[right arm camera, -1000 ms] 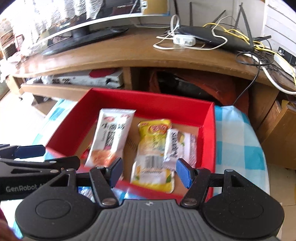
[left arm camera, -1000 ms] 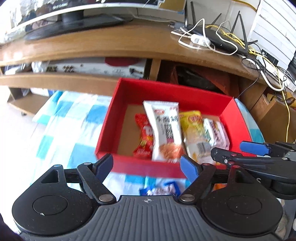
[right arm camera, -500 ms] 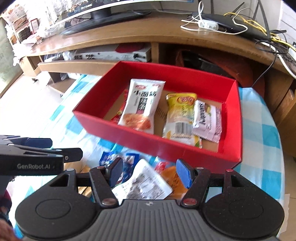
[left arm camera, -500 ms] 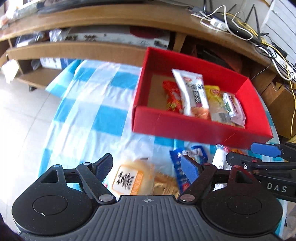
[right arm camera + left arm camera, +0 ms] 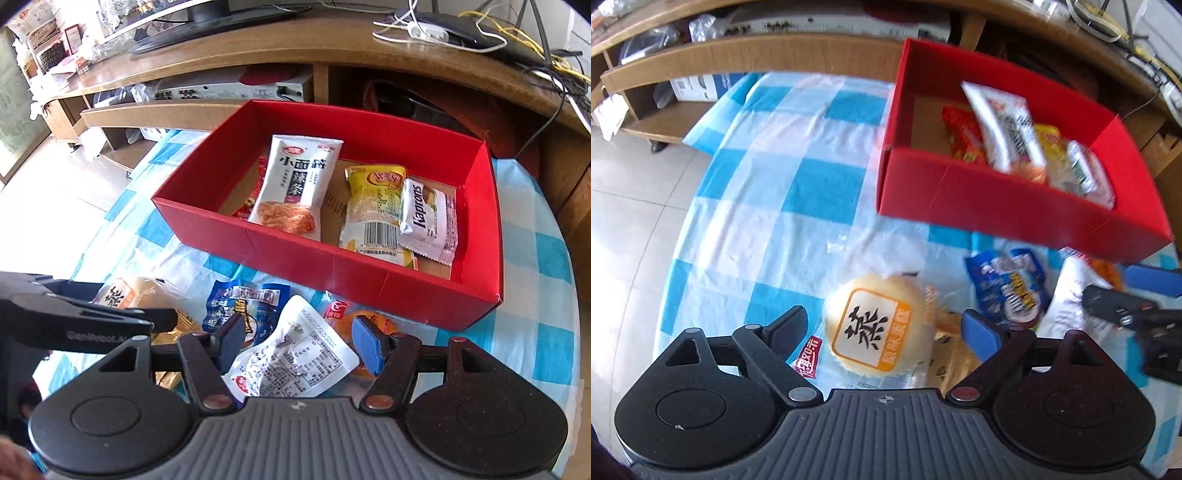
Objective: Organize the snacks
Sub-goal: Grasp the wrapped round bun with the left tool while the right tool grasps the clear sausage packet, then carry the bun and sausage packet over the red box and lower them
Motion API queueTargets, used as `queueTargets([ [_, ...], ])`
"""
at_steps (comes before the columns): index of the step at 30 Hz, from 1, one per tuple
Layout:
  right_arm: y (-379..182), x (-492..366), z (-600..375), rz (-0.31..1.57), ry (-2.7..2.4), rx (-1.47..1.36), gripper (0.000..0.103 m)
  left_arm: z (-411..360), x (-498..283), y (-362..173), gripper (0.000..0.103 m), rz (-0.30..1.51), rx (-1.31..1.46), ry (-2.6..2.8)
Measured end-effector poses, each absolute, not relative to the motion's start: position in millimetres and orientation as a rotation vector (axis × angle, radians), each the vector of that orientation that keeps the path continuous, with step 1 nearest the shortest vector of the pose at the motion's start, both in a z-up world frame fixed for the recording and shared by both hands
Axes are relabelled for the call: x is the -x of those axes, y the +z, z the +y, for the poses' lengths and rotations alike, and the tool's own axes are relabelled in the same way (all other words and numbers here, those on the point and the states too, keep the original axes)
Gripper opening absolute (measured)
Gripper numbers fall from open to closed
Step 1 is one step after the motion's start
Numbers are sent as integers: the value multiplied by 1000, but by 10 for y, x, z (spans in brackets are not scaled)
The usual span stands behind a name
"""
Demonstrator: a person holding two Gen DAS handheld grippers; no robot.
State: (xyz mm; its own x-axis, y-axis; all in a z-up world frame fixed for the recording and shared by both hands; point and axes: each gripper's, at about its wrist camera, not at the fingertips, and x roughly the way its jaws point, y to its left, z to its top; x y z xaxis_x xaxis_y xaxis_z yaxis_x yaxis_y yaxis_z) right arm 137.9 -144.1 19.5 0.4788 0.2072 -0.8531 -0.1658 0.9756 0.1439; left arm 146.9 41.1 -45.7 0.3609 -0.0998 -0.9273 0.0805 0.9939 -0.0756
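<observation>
A red box on the blue-checked cloth holds a white noodle pack, a yellow pack, a Kaprons pack and a red pack. Loose snacks lie in front of it: a round bun pack, a blue pack, a white pack and an orange pack. My left gripper is open around the bun, above it. My right gripper is open over the white pack.
A wooden TV stand with a monitor, router and cables rises behind the table. Its lower shelf holds boxes and a player. Tiled floor lies to the left of the table edge.
Both grippers have pulled back from over the red box and dropped toward the loose snacks in front of it. Both stayed open.
</observation>
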Motion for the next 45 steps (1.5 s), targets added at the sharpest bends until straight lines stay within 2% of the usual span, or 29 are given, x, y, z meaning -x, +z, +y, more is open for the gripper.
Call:
queueTargets([
  [1,181,-1383,-1455,1055,222,-45,84,409,-1475,-489,84,1207,17,-120],
  [2,168,-1385,-1469,1063,218,-49,84,406,-1469,-493,84,1206,8,-118],
  [4,140,-1391,-1500,1078,211,-63,84,395,-1453,-460,70,1200,-2,-122],
  [7,93,-1395,-1553,1107,201,-113,84,400,-1432,-422,67,1197,12,-133],
  [12,45,-1347,-1542,1142,170,-157,89,409,-1373,-410,66,1198,11,-143],
  [20,92,-1206,-1611,1174,133,-322,89,450,-1330,-419,66,1199,24,-158],
  [30,-235,-1395,-1236,1196,83,-234,89,452,-1284,-431,67,1196,27,-163],
  [31,-222,-1372,-1213,1190,88,-200,85,447,-1277,-430,67,1194,23,-164],
  [32,-213,-1347,-1209,1187,96,-179,77,447,-1271,-431,67,1193,20,-166],
  [33,-204,-1324,-1230,1185,109,-177,75,444,-1267,-434,67,1194,18,-169],
  [45,31,-1052,-1537,1149,161,-178,71,385,-1209,-328,65,1177,17,-184],
])
